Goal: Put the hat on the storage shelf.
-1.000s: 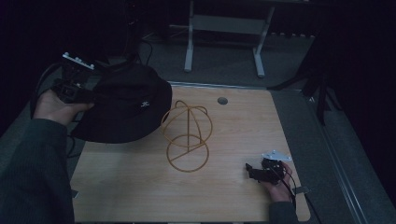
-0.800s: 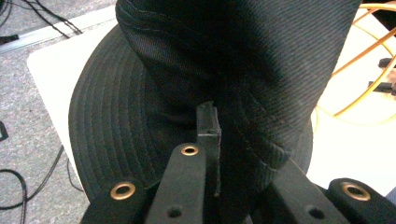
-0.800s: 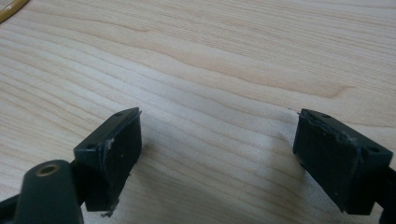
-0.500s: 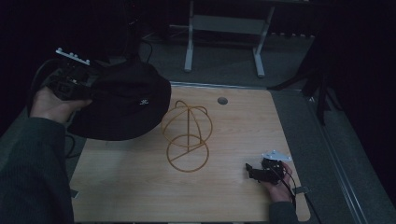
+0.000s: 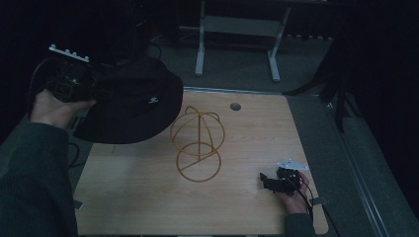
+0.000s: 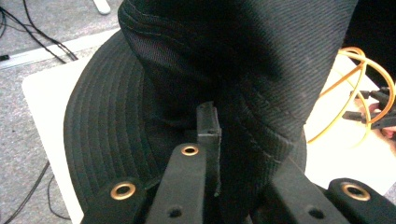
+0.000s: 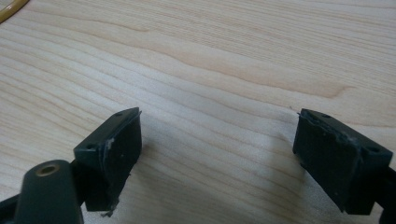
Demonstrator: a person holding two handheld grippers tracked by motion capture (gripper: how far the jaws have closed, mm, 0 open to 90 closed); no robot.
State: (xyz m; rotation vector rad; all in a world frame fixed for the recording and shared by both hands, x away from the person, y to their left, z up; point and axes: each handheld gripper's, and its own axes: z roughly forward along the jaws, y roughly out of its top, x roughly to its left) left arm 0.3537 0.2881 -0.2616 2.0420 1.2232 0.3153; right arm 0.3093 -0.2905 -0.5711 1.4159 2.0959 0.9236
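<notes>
A black bucket hat [image 5: 133, 101] hangs in the air over the table's left far corner, held by its brim in my left gripper [image 5: 74, 84]. In the left gripper view the jaws are shut on the hat [image 6: 233, 74], its brim pinched between them. A gold wire hat stand [image 5: 197, 143] stands upright mid-table, just right of the hat; part of the stand [image 6: 359, 88] shows beyond the brim. My right gripper [image 5: 269, 181] rests low near the table's right front, open, with bare wood between its fingers [image 7: 114, 149].
The wooden table [image 5: 148, 197] has a round cable hole [image 5: 235, 106] near its far edge. Metal frame legs [image 5: 200, 44] stand on the floor behind. Cables [image 6: 42, 42] lie on the floor to the left.
My left gripper has lifted the hat higher and slightly farther back. The right gripper has stayed where it was.
</notes>
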